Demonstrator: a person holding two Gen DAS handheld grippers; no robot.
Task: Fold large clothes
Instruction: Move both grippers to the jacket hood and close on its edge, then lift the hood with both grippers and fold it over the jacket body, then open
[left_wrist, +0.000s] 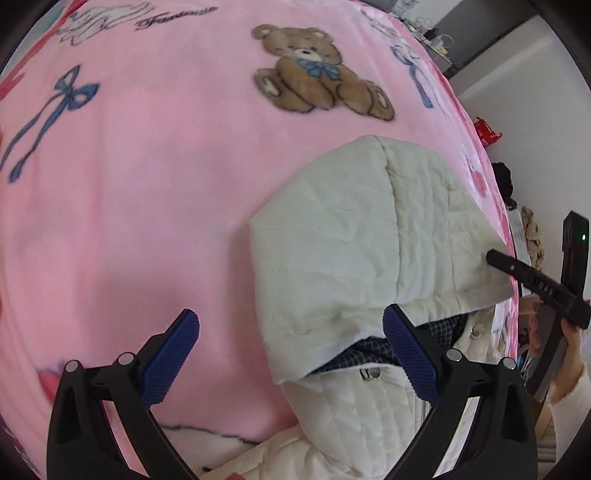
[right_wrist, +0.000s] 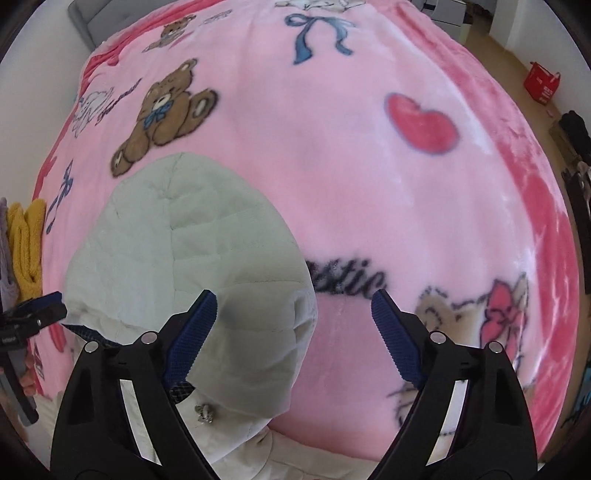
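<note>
1. Left wrist view: hovered over the white quilted jacket (left_wrist: 354, 251) on the pink blanket (left_wrist: 147, 203), hood pointing away; left claw (left_wrist: 291, 354) spread wide, empty, hood edge between the pads.
2. Right claw (right_wrist: 295, 332) likewise apart, empty, straddling the hood's other edge; equally near.
3. Read "Fantastic" (left_wrist: 175, 18) on the blanket; "DAS" (left_wrist: 546, 288) on the right claw.

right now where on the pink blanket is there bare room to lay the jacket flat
Free: the pink fleece blanket left of the cream quilted jacket's hood, below the brown teddy bear print; also right of the hood, under the red heart print. Crowded: the near edge, where both open grippers flank the hood.
</note>
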